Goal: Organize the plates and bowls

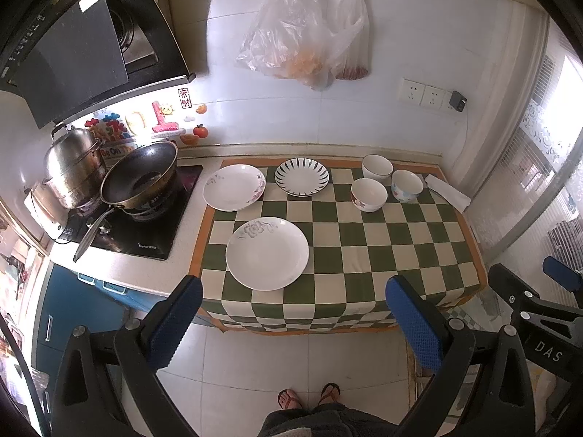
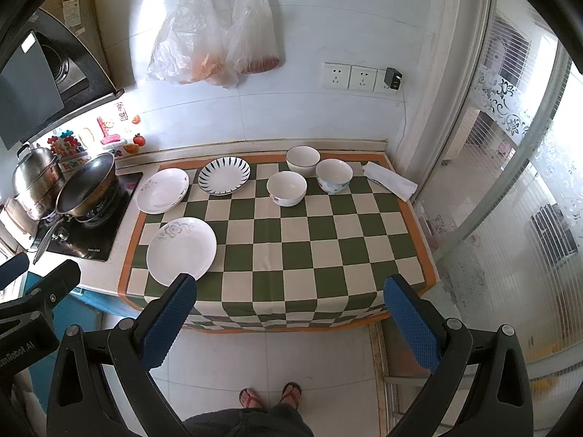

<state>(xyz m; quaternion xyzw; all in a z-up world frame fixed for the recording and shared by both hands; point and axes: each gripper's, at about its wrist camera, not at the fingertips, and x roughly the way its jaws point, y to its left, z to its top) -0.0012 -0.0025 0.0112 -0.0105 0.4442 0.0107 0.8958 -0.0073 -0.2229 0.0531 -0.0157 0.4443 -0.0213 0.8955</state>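
Note:
On the green-and-cream checkered cloth point(image 1: 364, 251) point(image 2: 291, 240) lie three plates: a white one with a grey flower point(image 1: 267, 253) point(image 2: 181, 251) near the front left, a pink-flowered one point(image 1: 234, 187) point(image 2: 162, 190) behind it, and a dark-striped one point(image 1: 301, 176) point(image 2: 224, 175) at the back. Three bowls cluster at the back right: plain white point(image 1: 377, 167) point(image 2: 302, 160), red-flowered point(image 1: 368, 194) point(image 2: 286, 188), blue-patterned point(image 1: 406, 185) point(image 2: 334, 175). My left gripper point(image 1: 295, 324) and right gripper point(image 2: 291, 322) both hang open, short of the counter's front edge, holding nothing.
A stove point(image 1: 138, 218) with a black wok point(image 1: 140, 176) and a steel pot point(image 1: 73, 167) sits left of the cloth. A folded white cloth point(image 2: 390, 180) lies at the back right corner. Plastic bags point(image 2: 215, 36) hang on the wall. A person's sandalled feet point(image 2: 269, 395) stand on the tiled floor.

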